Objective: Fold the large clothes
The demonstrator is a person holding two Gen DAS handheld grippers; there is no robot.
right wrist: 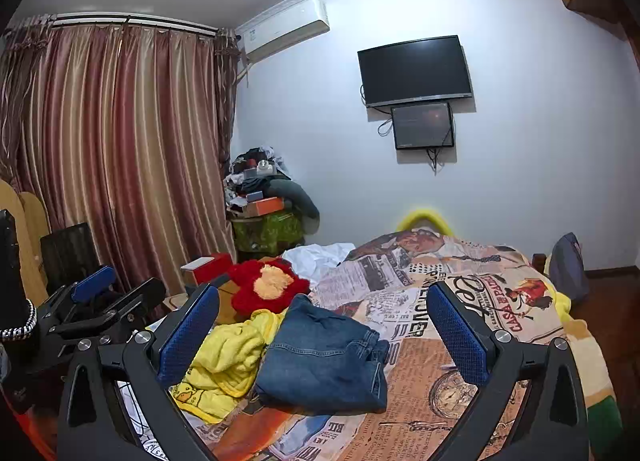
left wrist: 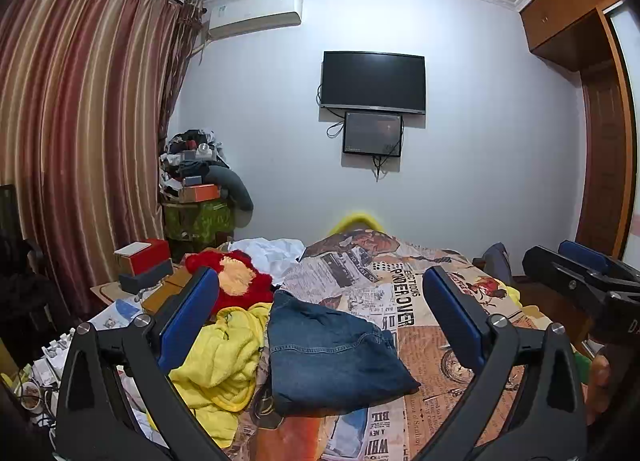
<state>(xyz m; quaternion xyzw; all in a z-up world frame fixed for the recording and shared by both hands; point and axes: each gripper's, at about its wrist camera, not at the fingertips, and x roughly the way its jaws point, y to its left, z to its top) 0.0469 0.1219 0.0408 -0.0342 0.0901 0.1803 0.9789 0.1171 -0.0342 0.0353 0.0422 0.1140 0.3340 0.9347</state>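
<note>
Folded blue jeans [left wrist: 332, 353] lie on the newspaper-print bedspread [left wrist: 424, 301]; they also show in the right wrist view [right wrist: 324, 361]. A crumpled yellow fleece garment [left wrist: 224, 357] lies just left of them, also in the right wrist view [right wrist: 232, 353]. My left gripper [left wrist: 320, 297] is open and empty, held above the jeans. My right gripper [right wrist: 324, 313] is open and empty, also above the jeans. The right gripper shows at the right edge of the left wrist view [left wrist: 580, 269]. The left gripper shows at the left of the right wrist view [right wrist: 108, 289].
A red and orange plush [left wrist: 236, 281] and white cloth [left wrist: 272, 253] lie on the bed's left side. A cluttered bedside table with a red box [left wrist: 140, 257] stands left. A piled corner stand [left wrist: 196, 189], striped curtains [left wrist: 80, 141], a wall TV [left wrist: 372, 83] and a wardrobe [left wrist: 600, 133] surround the bed.
</note>
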